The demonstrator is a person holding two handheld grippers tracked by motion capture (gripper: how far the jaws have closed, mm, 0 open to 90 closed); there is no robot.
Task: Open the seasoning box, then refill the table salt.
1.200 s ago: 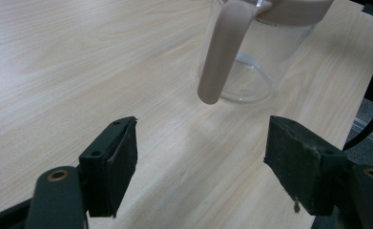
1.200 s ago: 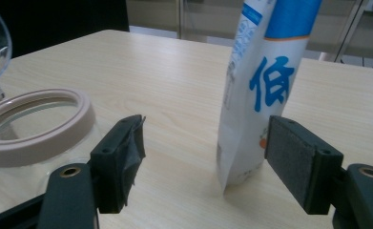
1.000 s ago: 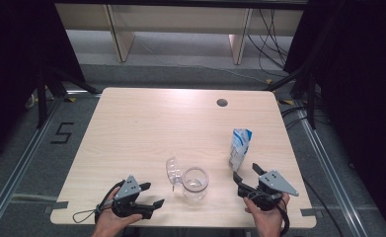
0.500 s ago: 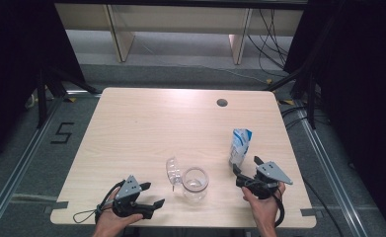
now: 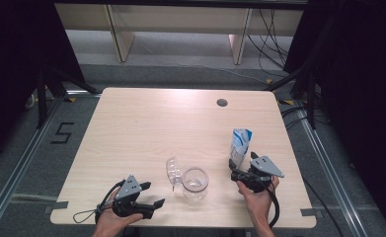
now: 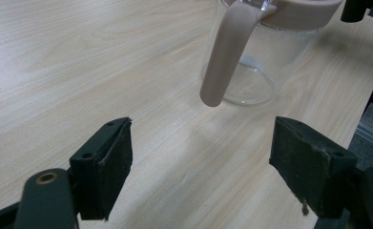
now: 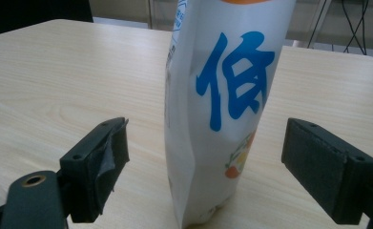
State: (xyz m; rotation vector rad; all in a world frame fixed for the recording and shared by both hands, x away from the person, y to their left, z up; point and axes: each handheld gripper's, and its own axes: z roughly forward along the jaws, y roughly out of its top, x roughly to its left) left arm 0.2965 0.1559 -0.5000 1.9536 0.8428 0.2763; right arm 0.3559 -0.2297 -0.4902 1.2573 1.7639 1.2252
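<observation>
A clear glass jar [image 5: 195, 183] with a beige rim and handle [image 6: 224, 52] stands near the table's front edge, its clear hinged lid [image 5: 172, 171] flipped up to its left. A white pouch with blue print [image 5: 240, 146] stands upright to the jar's right. My left gripper [image 5: 152, 196] rests open on the table left of the jar, its jaws pointing at the jar's handle [image 6: 199, 162]. My right gripper [image 5: 239, 171] is open just in front of the pouch [image 7: 222, 109], which stands between and just beyond the jaws, untouched.
The light wooden table [image 5: 146, 128] has a round cable hole [image 5: 222, 102] at its far right. Shelving legs and cables stand on the floor behind. The table's right edge [image 5: 294, 163] is close to my right hand.
My right gripper has moved forward and left toward the pouch, closing the distance to its base. The left gripper, jar and pouch have stayed put.
</observation>
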